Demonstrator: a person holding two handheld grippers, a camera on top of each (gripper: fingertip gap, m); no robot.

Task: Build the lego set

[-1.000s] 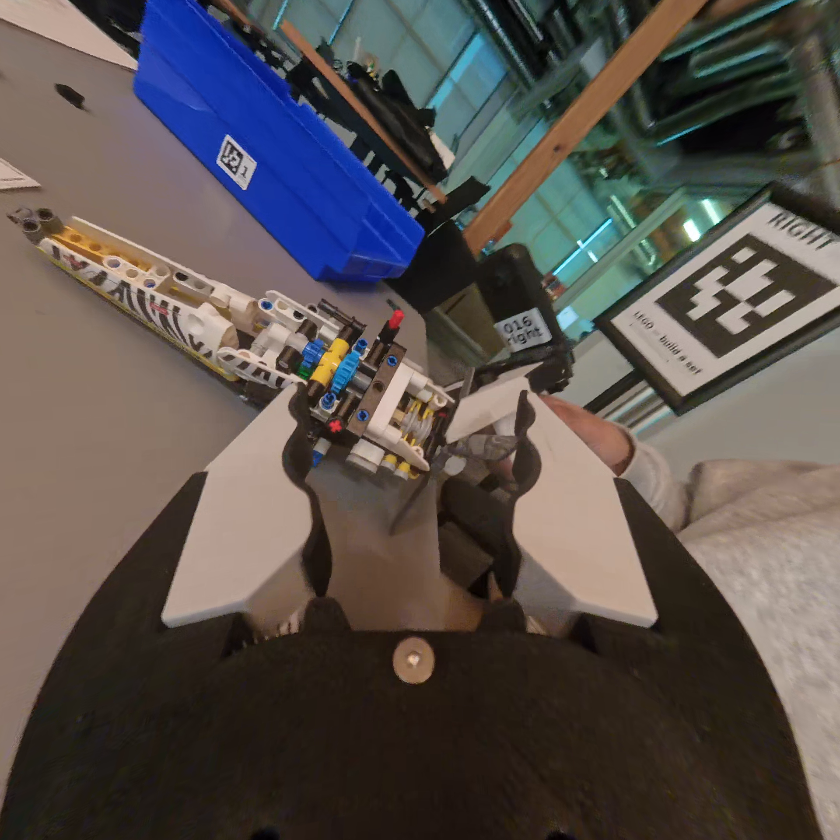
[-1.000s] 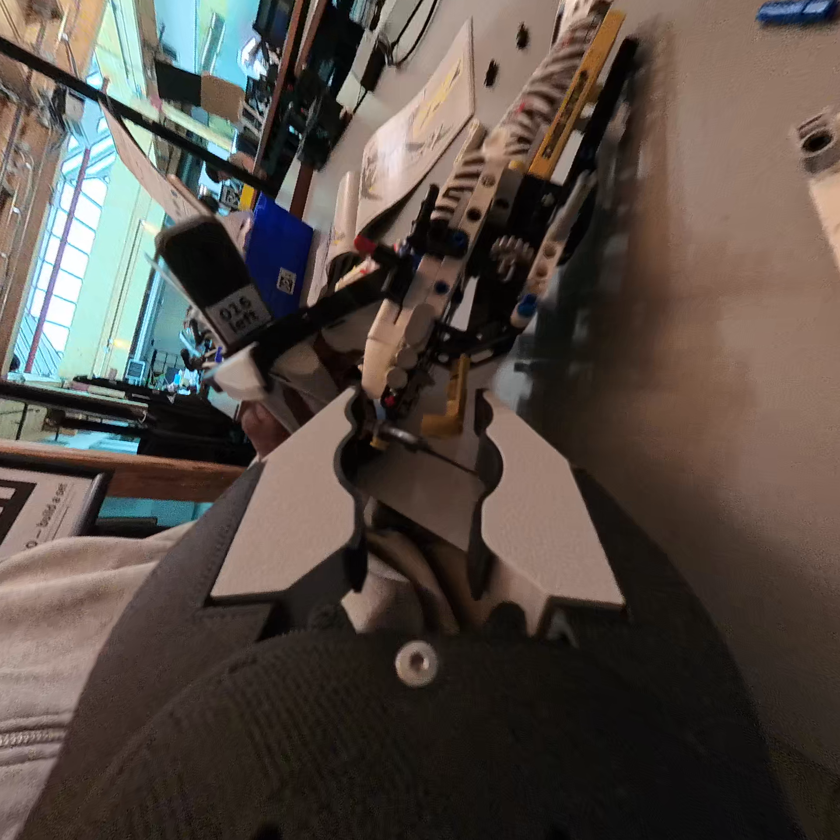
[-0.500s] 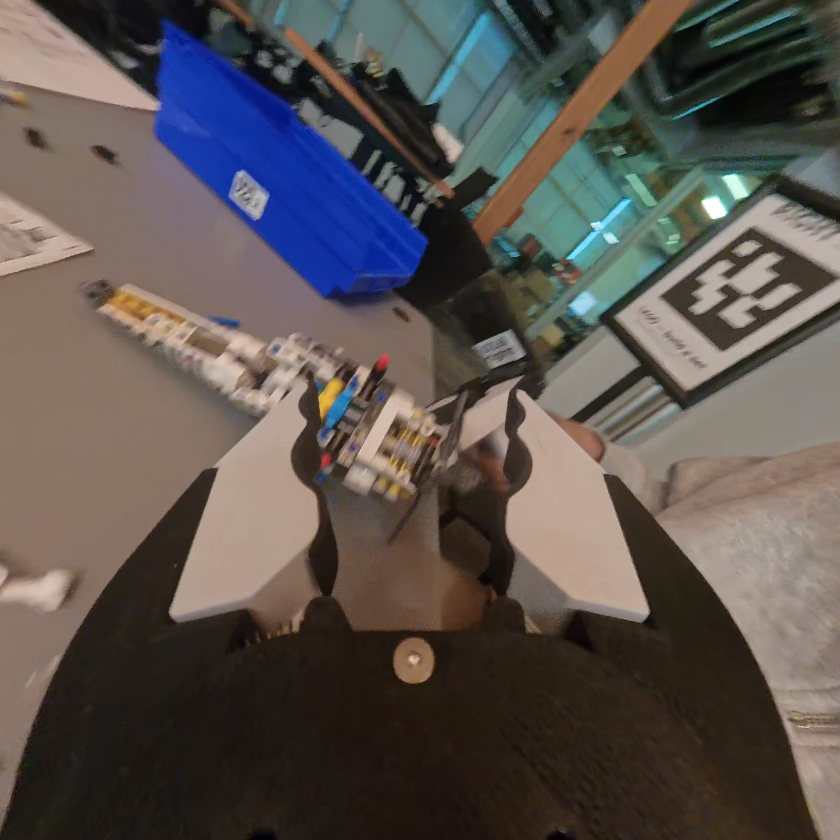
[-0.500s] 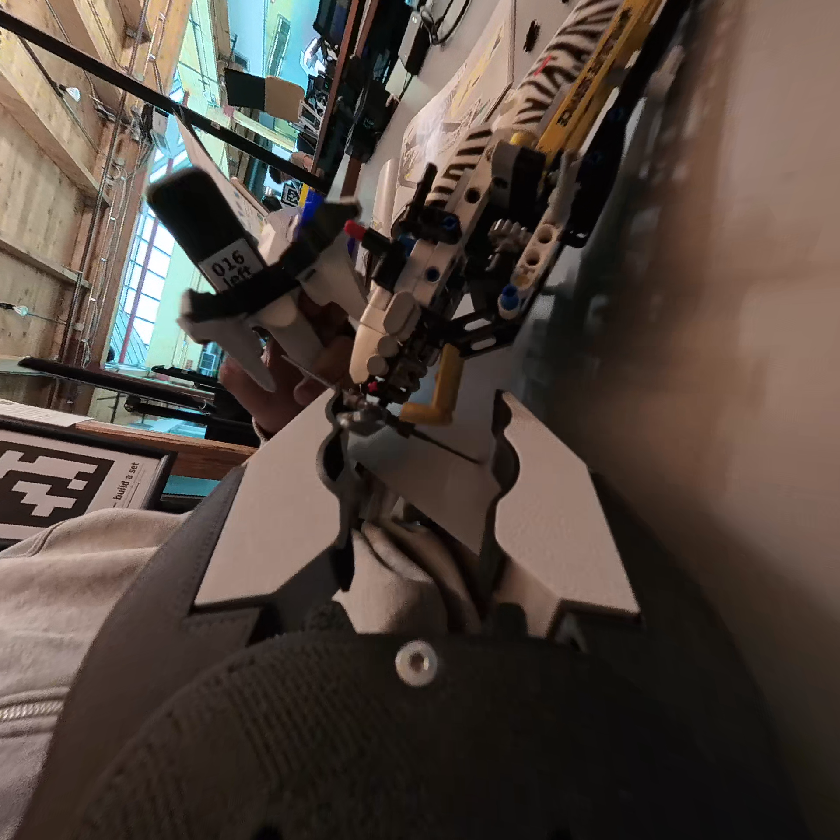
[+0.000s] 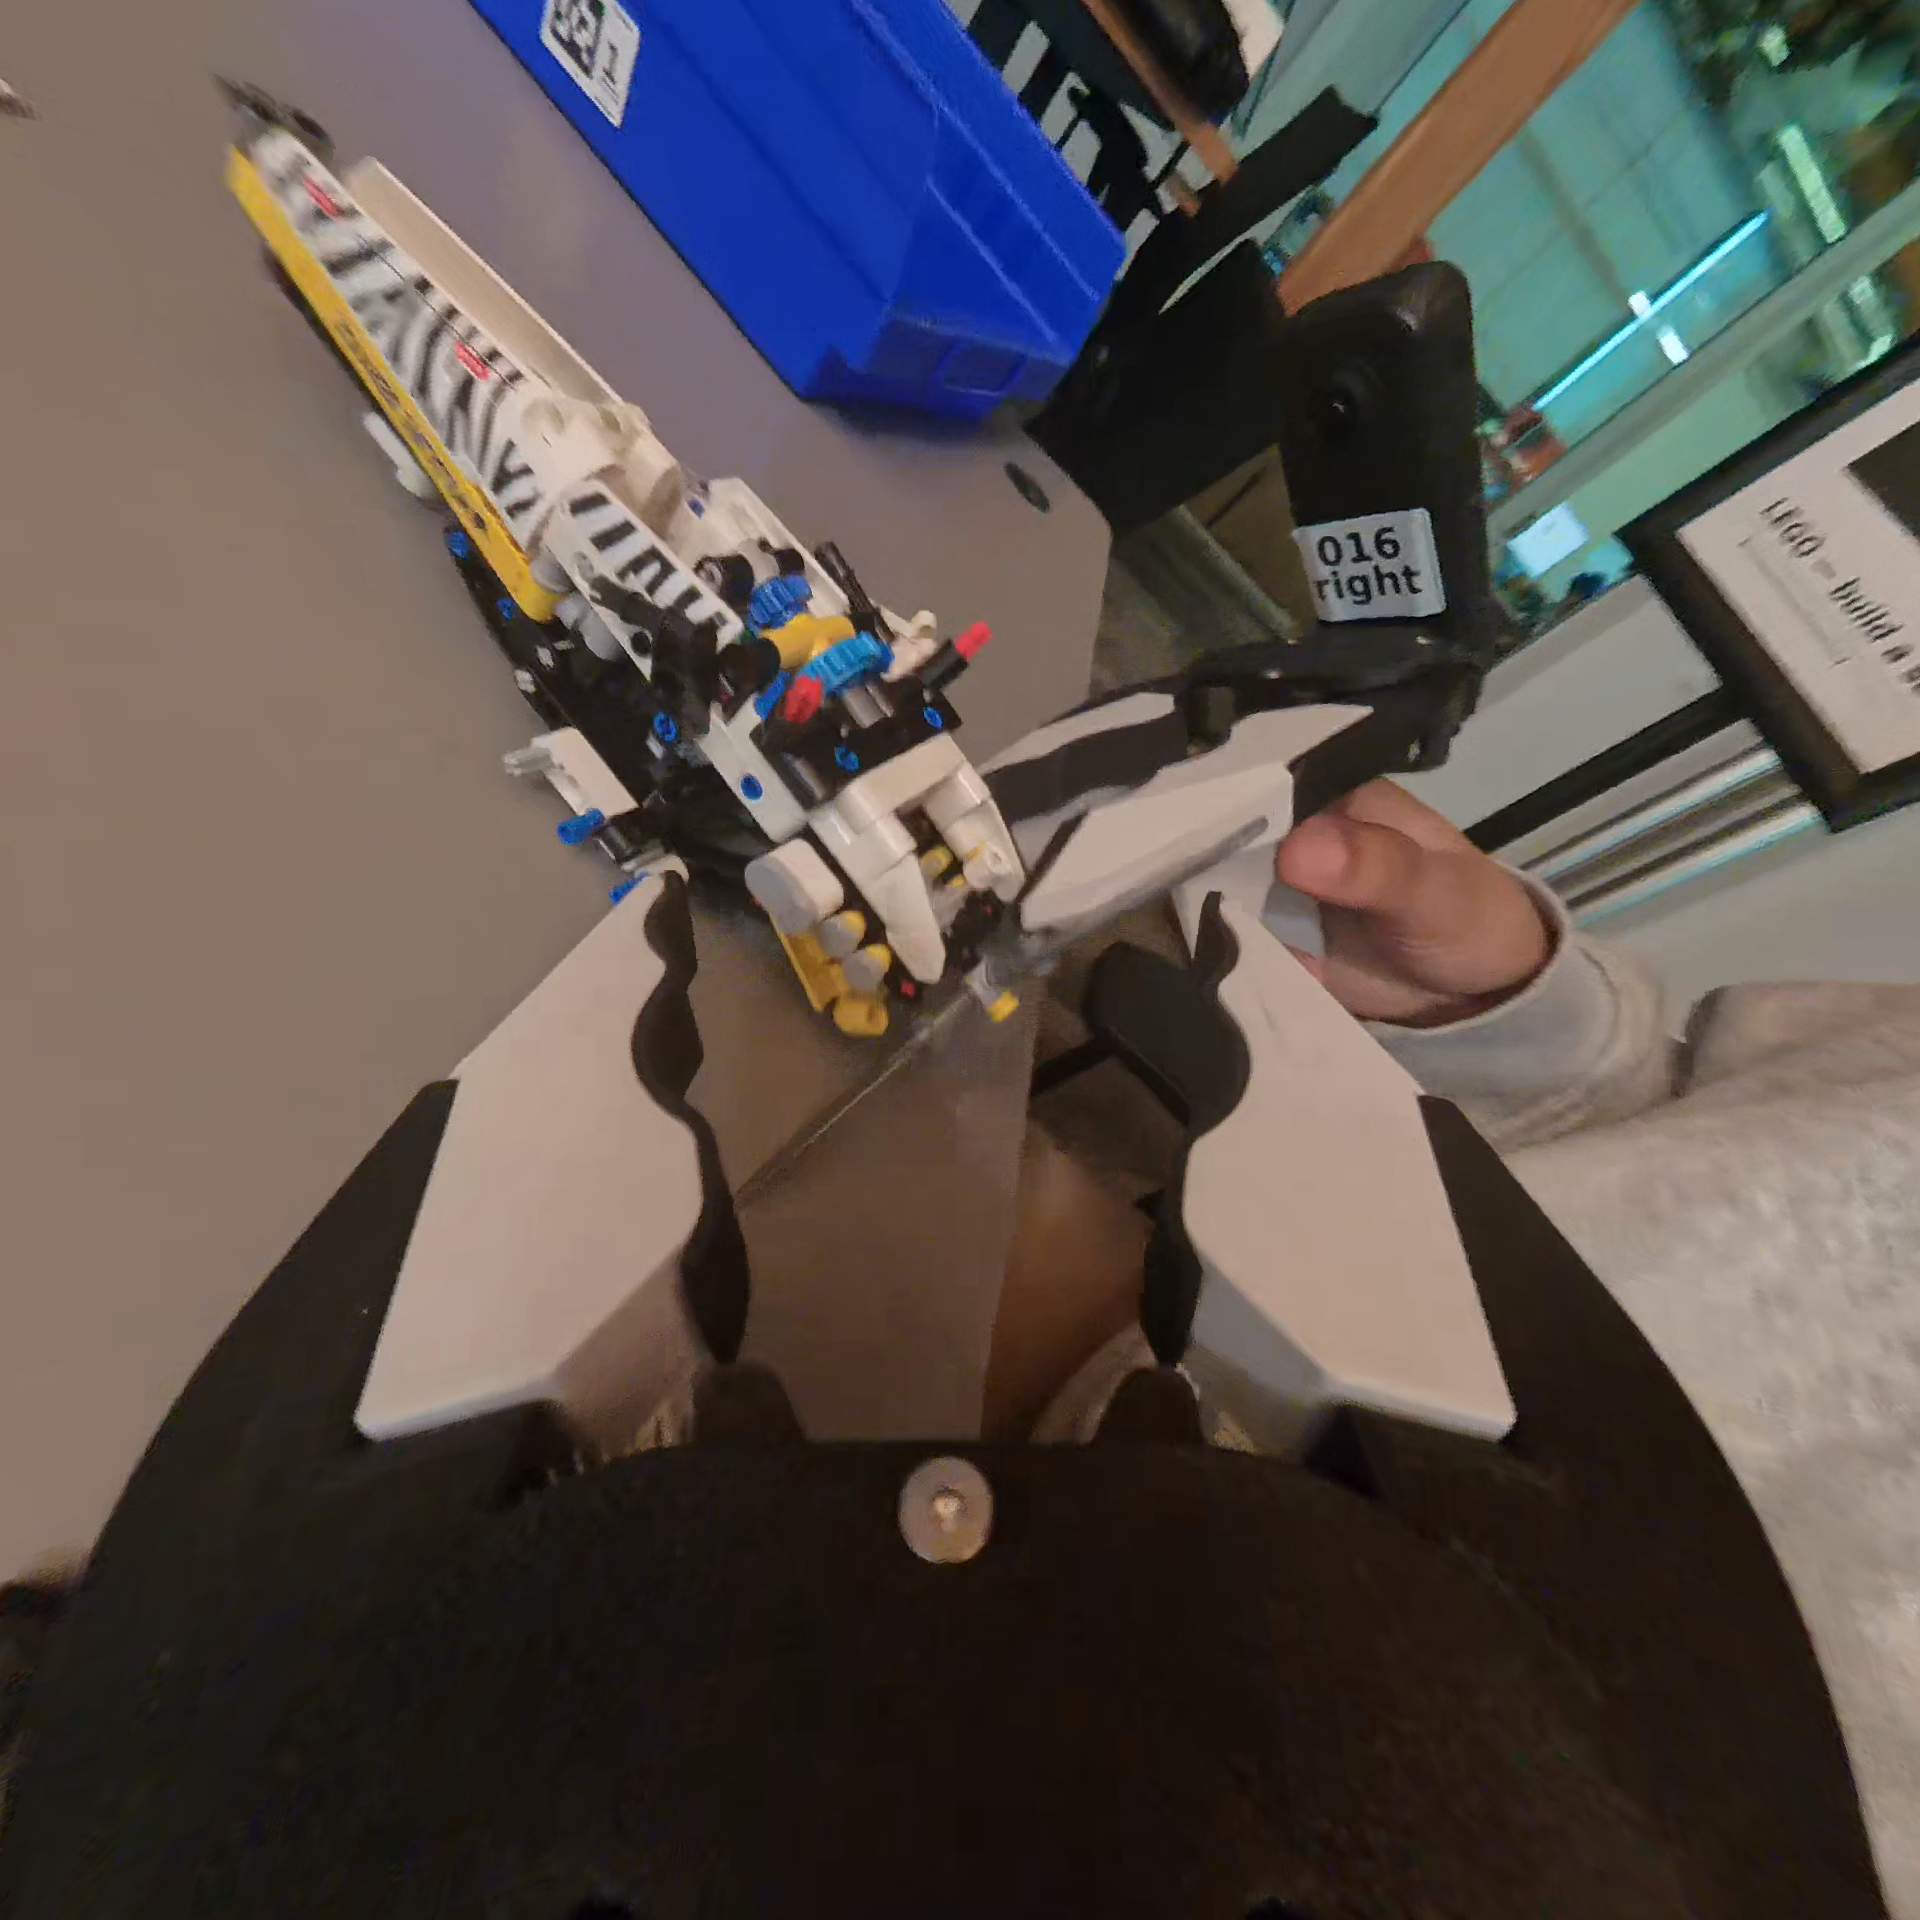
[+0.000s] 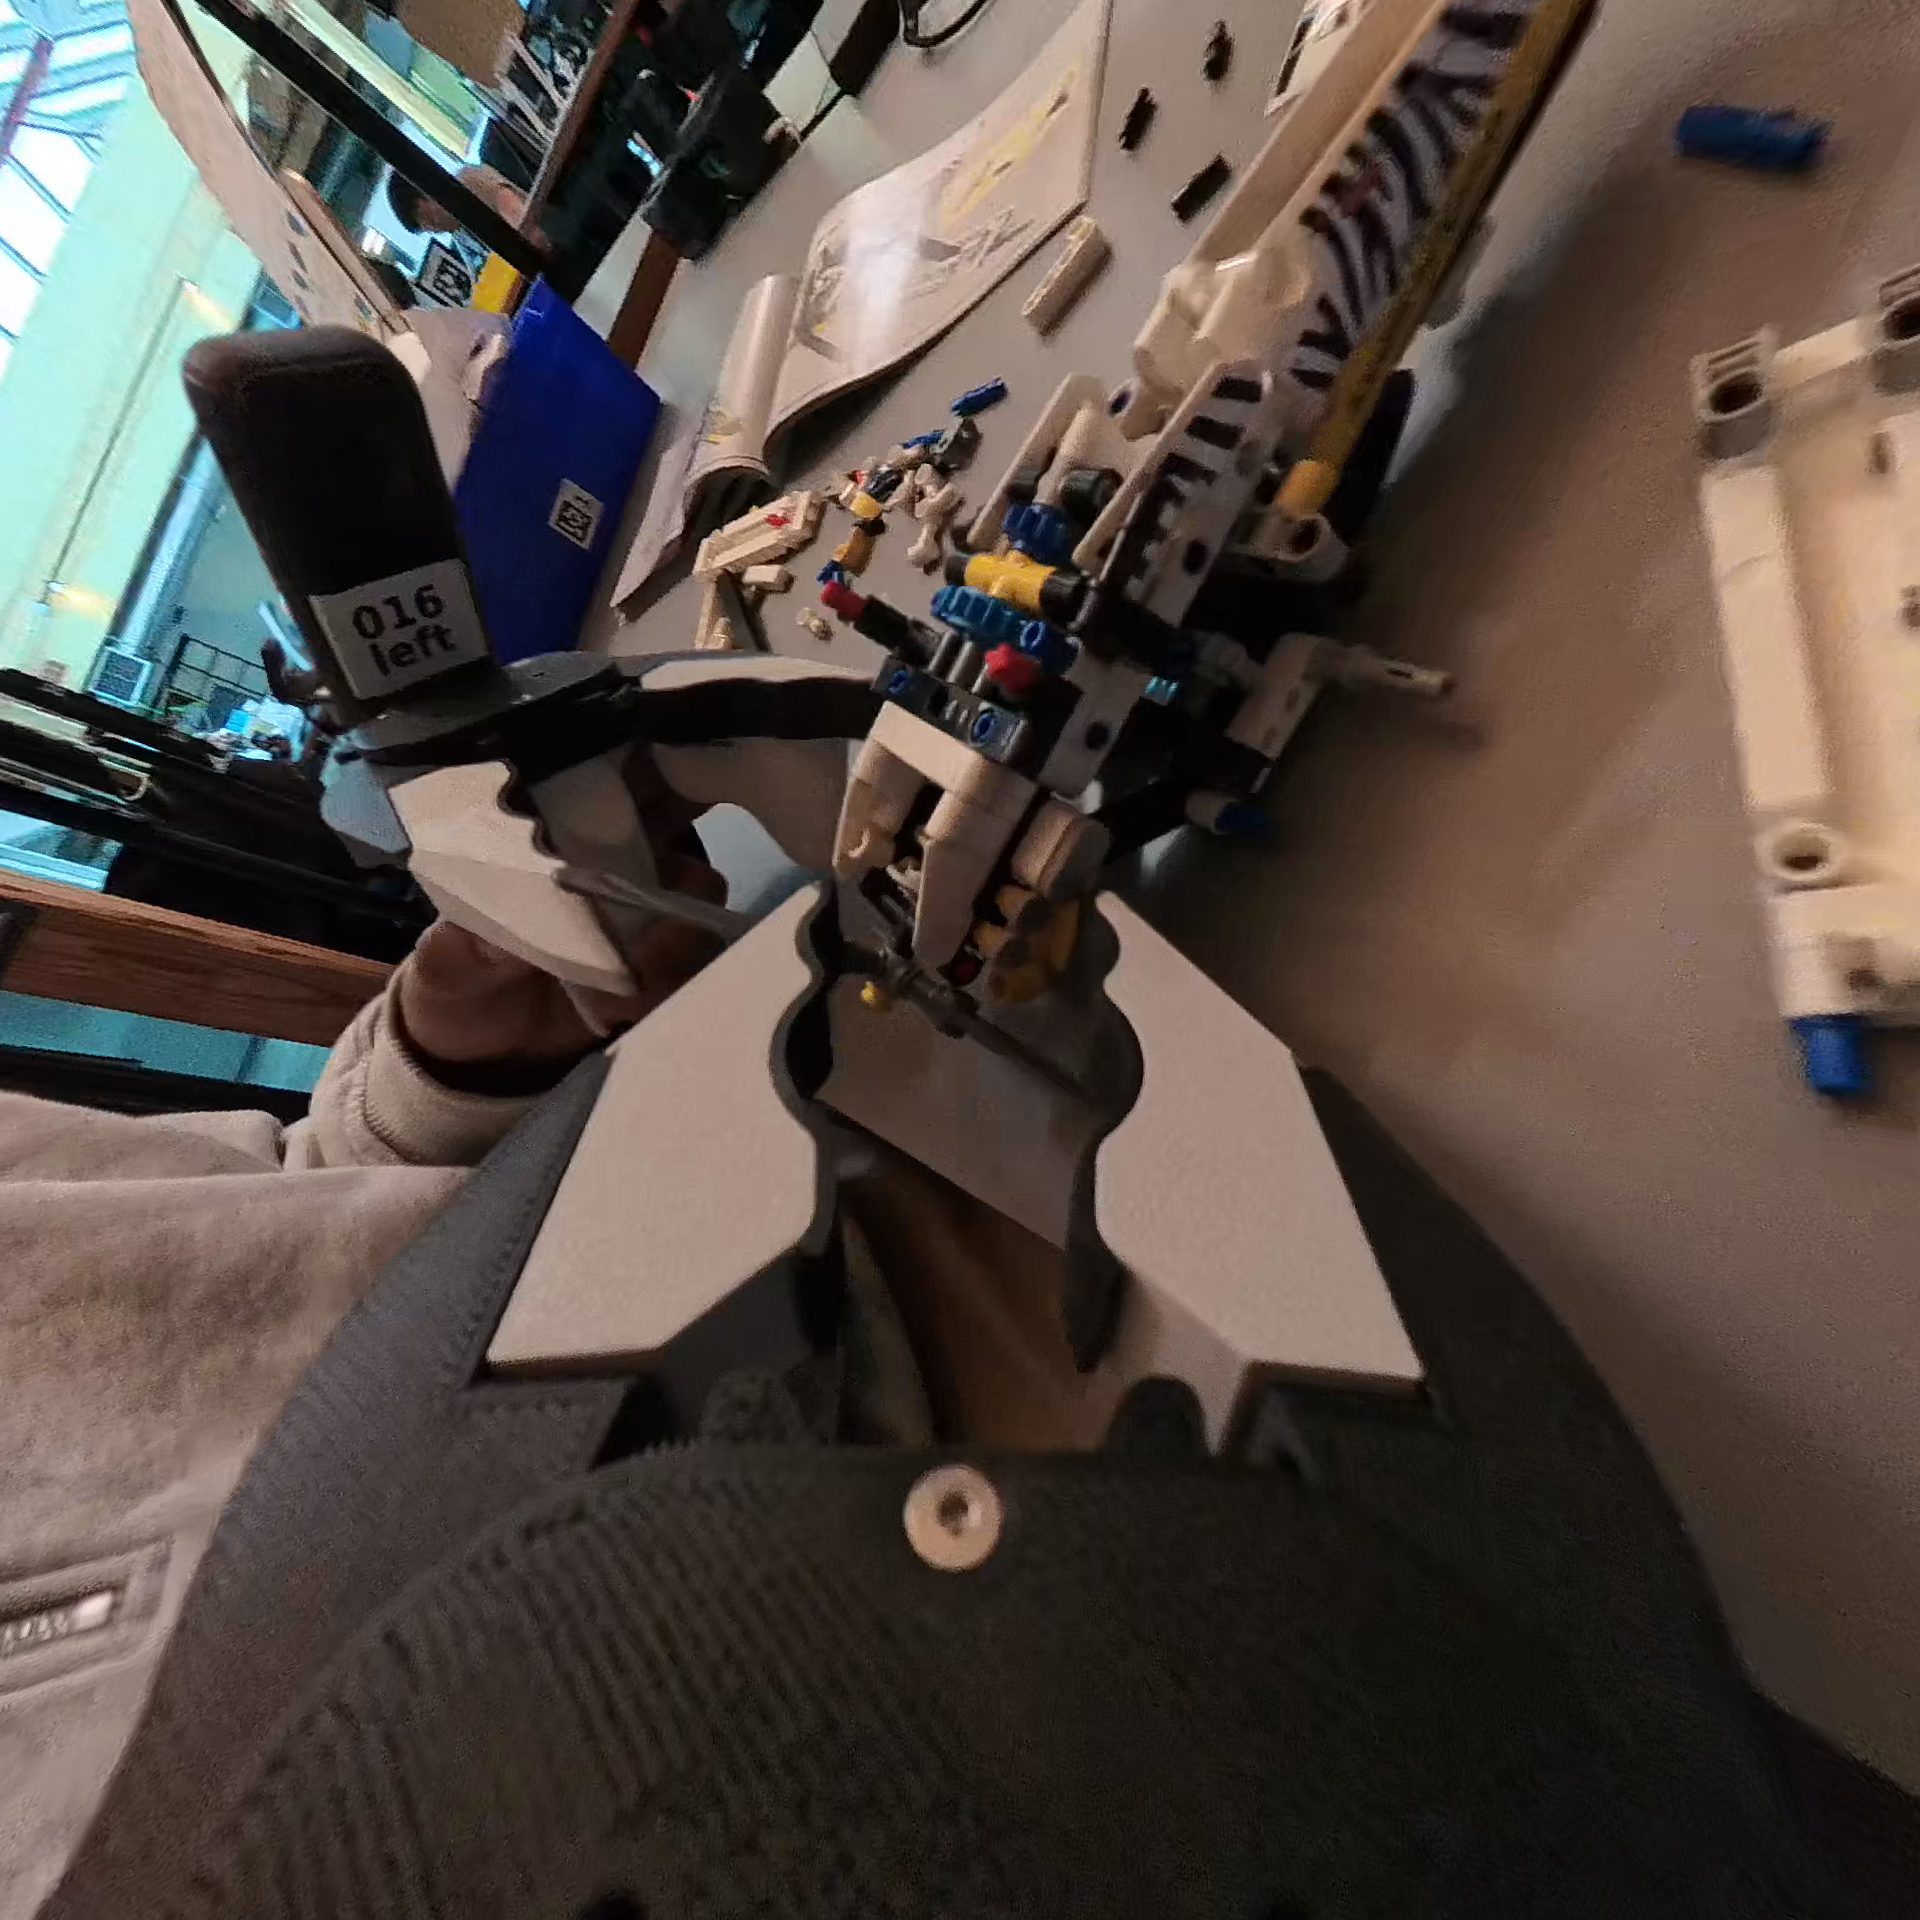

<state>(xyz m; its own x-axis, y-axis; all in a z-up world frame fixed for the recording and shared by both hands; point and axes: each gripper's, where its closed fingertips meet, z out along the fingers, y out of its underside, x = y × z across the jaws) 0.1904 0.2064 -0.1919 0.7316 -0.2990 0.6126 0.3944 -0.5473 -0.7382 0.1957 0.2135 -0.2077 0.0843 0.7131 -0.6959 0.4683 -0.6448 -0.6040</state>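
Observation:
The long lego model (image 5: 665,665) has zebra-striped white panels, a yellow beam and blue gears, and lies on the grey table (image 5: 208,831). Its near end overhangs the table edge. My right gripper (image 6: 961,914) is shut on that near end of the model (image 6: 1049,665), one fingertip on each side. It also shows in the left wrist view (image 5: 1023,862). My left gripper (image 5: 935,909) is wide open and empty, just short of the same end. In the right wrist view (image 6: 665,800) one of its fingers reaches the model's left side.
A blue bin (image 5: 831,187) stands behind the model. An open instruction booklet (image 6: 935,239) and several loose pieces (image 6: 862,509) lie farther back. A white sub-assembly (image 6: 1818,675) and a blue pin (image 6: 1745,135) lie right of the model. A framed sign (image 5: 1818,582) stands off the table. Only a small space, under 4 cm, lies between the two pairs of fingers.
Both views have swung and the model now looks nearer and more end-on. The right gripper has kept its hold on the model's end. The left gripper has stayed open beside it.

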